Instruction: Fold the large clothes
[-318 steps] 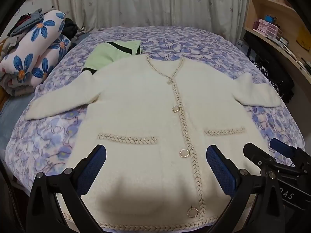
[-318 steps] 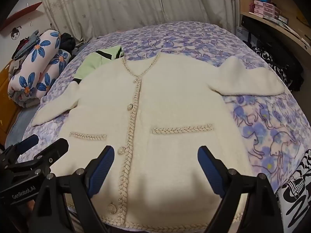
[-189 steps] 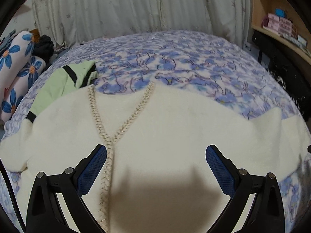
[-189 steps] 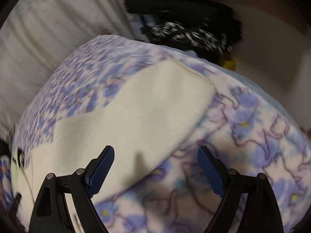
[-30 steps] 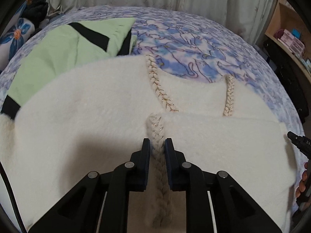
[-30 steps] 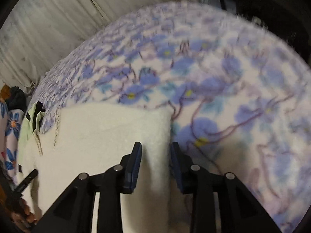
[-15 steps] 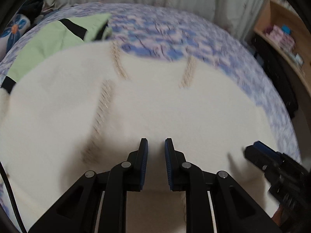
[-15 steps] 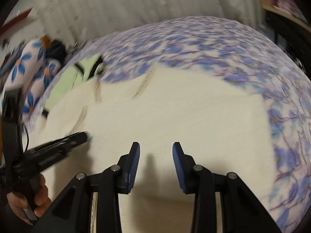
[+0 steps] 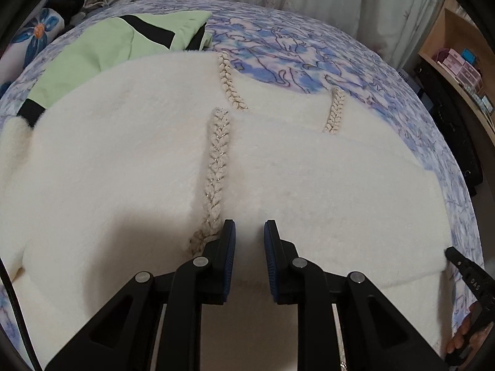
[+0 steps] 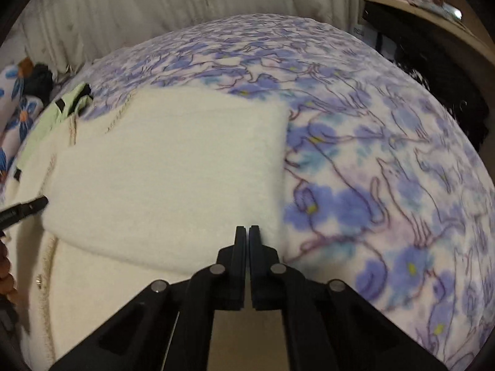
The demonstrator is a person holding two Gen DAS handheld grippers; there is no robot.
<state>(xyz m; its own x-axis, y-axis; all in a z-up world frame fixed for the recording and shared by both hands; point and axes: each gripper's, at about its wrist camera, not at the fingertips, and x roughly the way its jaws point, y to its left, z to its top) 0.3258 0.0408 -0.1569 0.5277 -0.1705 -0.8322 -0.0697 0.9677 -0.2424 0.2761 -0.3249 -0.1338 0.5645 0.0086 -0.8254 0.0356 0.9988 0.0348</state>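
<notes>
A cream fuzzy cardigan [image 9: 123,170] lies face up on the bed, its right sleeve folded across the chest. The sleeve's braided cuff [image 9: 216,160] lies just left of my left gripper [image 9: 249,232]. That gripper hovers low over the folded sleeve, its blue pads a narrow gap apart with nothing pinched between them. In the right wrist view the cardigan [image 10: 170,170] shows the fold's straight right edge. My right gripper [image 10: 247,228] is shut, pads together, at that edge with no cloth between them.
A green garment with black bands [image 9: 108,49] lies folded beyond the cardigan's left shoulder. The blue flowered blanket [image 10: 386,185] covers the bed. Flower-print bedding [image 9: 34,37] is piled at far left. Wooden shelves [image 9: 458,61] and a black bag [image 10: 448,71] stand at right.
My left gripper has let go of the braided cuff and shifted right of it. The right gripper's jaws have closed, and it has moved to the folded sleeve's right edge.
</notes>
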